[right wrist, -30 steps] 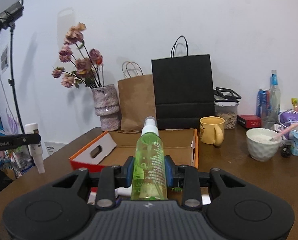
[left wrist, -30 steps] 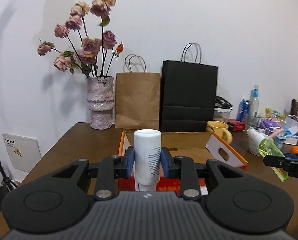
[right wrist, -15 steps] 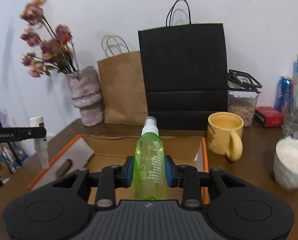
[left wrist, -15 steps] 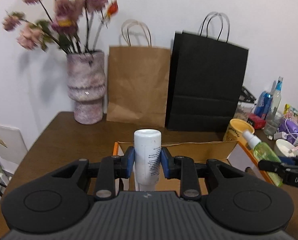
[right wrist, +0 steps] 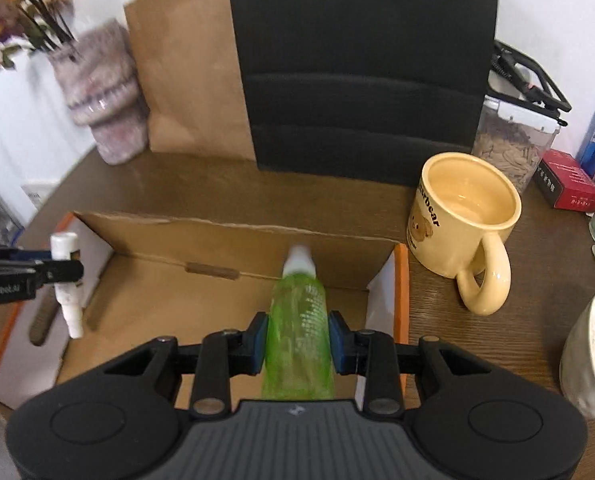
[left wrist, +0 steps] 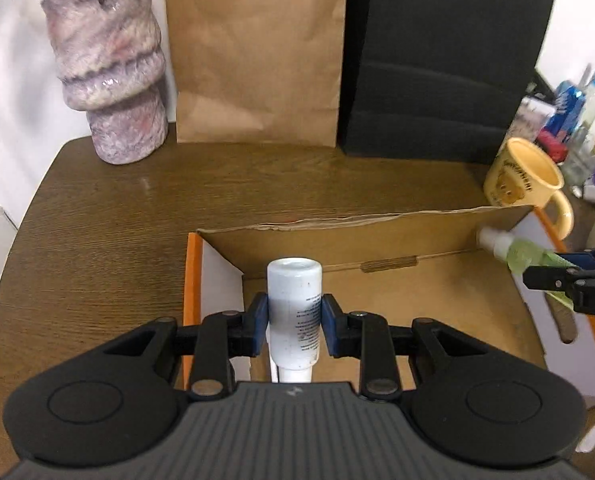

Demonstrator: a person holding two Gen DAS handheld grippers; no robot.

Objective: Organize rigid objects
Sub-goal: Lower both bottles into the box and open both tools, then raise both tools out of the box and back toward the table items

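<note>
A white bottle (left wrist: pixel 294 312) is pinched between the pads of the left tool (left wrist: pixel 293 322), above the left end of an open cardboard box (left wrist: pixel 377 292). A green spray bottle (right wrist: pixel 299 320) is clamped by the right tool (right wrist: pixel 299 342) over the box's right end, beside a yellow mug (right wrist: pixel 463 216) on the brown surface (left wrist: pixel 97 216).

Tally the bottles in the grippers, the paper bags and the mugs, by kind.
Bottles held: 2, white bottle in left gripper, green spray bottle in right gripper
Paper bags: 2, brown bag, black bag
Mugs: 1, yellow mug
Total: 5
</note>
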